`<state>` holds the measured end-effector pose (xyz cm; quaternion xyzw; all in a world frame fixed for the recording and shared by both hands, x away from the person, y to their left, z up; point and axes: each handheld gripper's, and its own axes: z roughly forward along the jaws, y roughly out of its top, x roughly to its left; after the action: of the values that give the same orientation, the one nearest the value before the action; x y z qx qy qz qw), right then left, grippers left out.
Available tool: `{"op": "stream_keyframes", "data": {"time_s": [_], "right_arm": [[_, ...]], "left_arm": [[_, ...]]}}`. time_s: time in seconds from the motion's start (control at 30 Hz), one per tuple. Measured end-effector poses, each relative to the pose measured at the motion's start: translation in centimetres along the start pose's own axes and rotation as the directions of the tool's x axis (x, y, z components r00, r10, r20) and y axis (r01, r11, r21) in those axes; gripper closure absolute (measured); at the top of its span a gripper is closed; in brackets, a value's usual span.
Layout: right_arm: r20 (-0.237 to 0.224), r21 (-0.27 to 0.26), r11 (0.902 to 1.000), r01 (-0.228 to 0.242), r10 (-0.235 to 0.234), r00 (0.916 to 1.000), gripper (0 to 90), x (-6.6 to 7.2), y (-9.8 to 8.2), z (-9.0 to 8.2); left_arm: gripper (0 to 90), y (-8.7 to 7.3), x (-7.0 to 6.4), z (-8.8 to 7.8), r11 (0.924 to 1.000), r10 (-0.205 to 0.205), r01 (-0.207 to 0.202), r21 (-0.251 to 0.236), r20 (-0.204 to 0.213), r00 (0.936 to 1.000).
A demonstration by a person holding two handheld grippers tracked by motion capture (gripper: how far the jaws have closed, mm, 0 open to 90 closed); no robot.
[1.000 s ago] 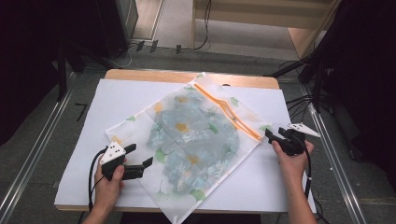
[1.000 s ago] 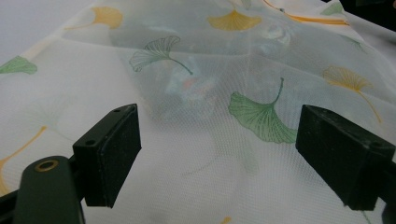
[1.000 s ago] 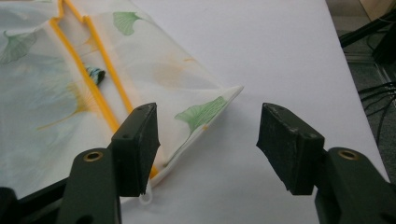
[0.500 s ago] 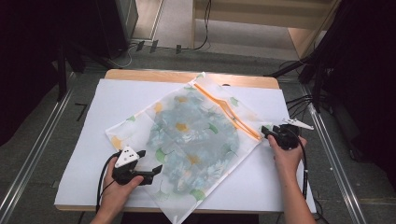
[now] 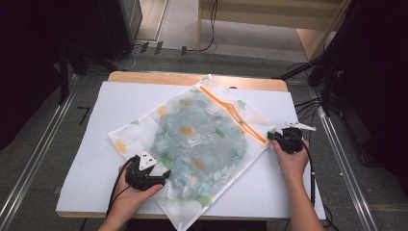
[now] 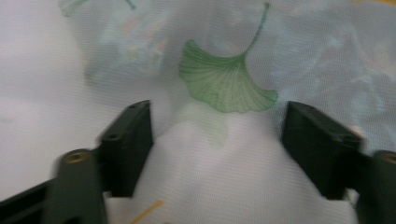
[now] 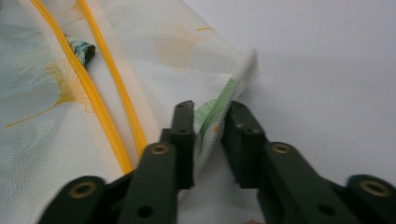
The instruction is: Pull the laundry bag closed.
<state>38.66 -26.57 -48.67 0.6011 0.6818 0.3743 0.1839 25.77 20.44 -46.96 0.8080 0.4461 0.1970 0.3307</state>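
The right claw (image 7: 210,140) has just been closing and pinches the bag's corner, a fold of mesh caught between its jaws. The left claw (image 6: 217,140) has been closing too, still open astride a puckered rise of mesh. The bag (image 5: 202,144) lies flat on the white worktop (image 5: 120,101): thin translucent netting printed with green and orange ginkgo leaves, a yellow zipper (image 7: 105,116) along one edge, bluish patterned cloth (image 5: 207,144) inside.
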Motion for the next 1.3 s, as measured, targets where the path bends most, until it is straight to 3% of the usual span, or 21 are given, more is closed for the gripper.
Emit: {"op": "stream_keyframes", "data": {"time_s": [0.03,0.07,0.13,0.2,0.23,0.27,0.37,0.43,0.53,0.6,0.63,0.7,0.87,0.93,1.03,1.1,1.13,1.17,1.2,1.27,1.3], "right_arm": [[-0.011,0.004,1.0000,-0.004,0.004,0.9999,84.1,0.0,0.0,0.0],[-0.011,0.004,1.0000,-0.004,0.004,0.9999,84.1,0.0,0.0,0.0],[-0.013,0.004,0.9999,0.012,-0.012,0.9998,89.0,0.2,-0.1,0.0],[-0.010,0.004,0.9998,0.020,-0.020,0.9998,89.7,0.2,-0.2,0.0],[-0.014,0.003,0.9997,0.023,-0.023,0.9996,90.0,0.3,-0.2,0.0],[-0.016,0.004,0.9997,0.025,-0.025,0.9996,90.0,0.3,-0.2,-0.1],[-0.020,0.011,0.9998,0.019,-0.018,0.9996,90.0,0.2,-0.2,-0.2],[-0.023,0.021,0.9996,0.016,-0.016,0.9996,90.0,0.0,-0.3,-0.4],[-0.025,0.025,0.9995,0.021,-0.020,0.9995,90.0,-0.1,-0.6,-0.8],[-0.023,0.023,0.9994,0.025,-0.024,0.9994,90.0,-0.2,-0.8,-1.1],[-0.023,0.023,0.9994,0.025,-0.024,0.9994,90.0,-0.2,-0.8,-1.1],[-0.023,0.026,0.9993,0.028,-0.027,0.9994,90.0,-0.3,-1.2,-1.7],[-0.020,0.020,0.9985,0.051,-0.050,0.9985,90.0,-0.2,-2.2,-2.7],[-0.016,0.015,0.9982,0.057,-0.057,0.9982,90.0,-0.1,-2.6,-3.1],[-0.018,0.010,0.9984,0.056,-0.055,0.9983,90.0,-0.1,-3.0,-3.5],[-0.021,0.005,0.9985,0.054,-0.054,0.9983,90.0,-0.1,-3.3,-4.0],[-0.021,0.001,0.9978,0.066,-0.066,0.9976,90.0,-0.1,-3.7,-4.3],[-0.019,-0.002,0.9974,0.073,-0.073,0.9972,90.0,0.0,-3.9,-4.5],[-0.019,-0.002,0.9974,0.073,-0.073,0.9972,90.0,0.0,-3.9,-4.5],[-0.018,-0.015,0.9952,0.096,-0.097,0.9952,90.0,0.2,-4.4,-4.8],[-0.022,-0.022,0.9952,0.095,-0.095,0.9952,90.0,0.2,-4.4,-4.9]], "left_arm": [[56.8,0.0,0.2,0.0,0.9999,-0.014,0.014,-0.007,-0.007,0.9999],[56.8,0.0,0.3,0.0,0.9997,-0.020,0.020,-0.011,-0.011,0.9997],[72.8,0.1,0.3,0.0,0.9998,-0.012,0.012,-0.015,0.000,0.9999],[77.4,0.1,0.2,0.0,0.9998,-0.007,0.007,-0.017,0.003,1.0000],[88.1,0.1,0.2,0.0,0.9999,0.007,-0.007,-0.012,0.007,1.0000],[90.0,0.2,0.0,0.1,0.9998,0.013,-0.013,-0.013,0.005,0.9999],[90.0,0.3,0.2,0.1,0.9998,0.016,-0.016,-0.010,0.023,0.9996],[90.0,0.4,0.9,0.1,0.9999,-0.012,0.012,0.000,0.066,0.9978],[90.0,0.5,1.2,0.1,0.9999,-0.012,0.011,0.009,0.076,0.9970],[90.0,0.7,1.6,0.2,1.0000,0.000,0.000,0.009,0.032,0.9995],[90.0,0.7,1.6,0.2,1.0000,0.000,0.000,0.009,0.032,0.9995],[90.0,0.7,2.9,0.2,0.9991,-0.042,0.042,0.004,0.022,0.9989],[90.0,0.5,4.3,0.2,0.9964,-0.084,0.084,-0.009,0.002,0.9964],[90.0,0.2,4.9,-0.4,0.9918,-0.117,0.116,-0.053,-0.019,0.9929],[90.0,-0.1,5.4,-1.1,0.9862,-0.147,0.144,-0.081,-0.032,0.9886],[89.2,-0.5,5.9,-1.8,0.9789,-0.182,0.177,-0.103,-0.048,0.9821],[69.2,-1.0,6.5,-2.3,0.9679,-0.237,0.229,-0.103,-0.069,0.9691],[61.3,-1.0,6.5,-2.3,0.9679,-0.237,0.229,-0.103,-0.069,0.9691],[61.3,-1.3,6.9,-2.6,0.9614,-0.262,0.254,-0.106,-0.070,0.9625],[42.7,-1.8,7.7,-3.0,0.9459,-0.317,0.310,-0.094,-0.062,0.9465],[39.8,-1.9,7.8,-2.8,0.9462,-0.318,0.313,-0.080,-0.057,0.9463]]}}
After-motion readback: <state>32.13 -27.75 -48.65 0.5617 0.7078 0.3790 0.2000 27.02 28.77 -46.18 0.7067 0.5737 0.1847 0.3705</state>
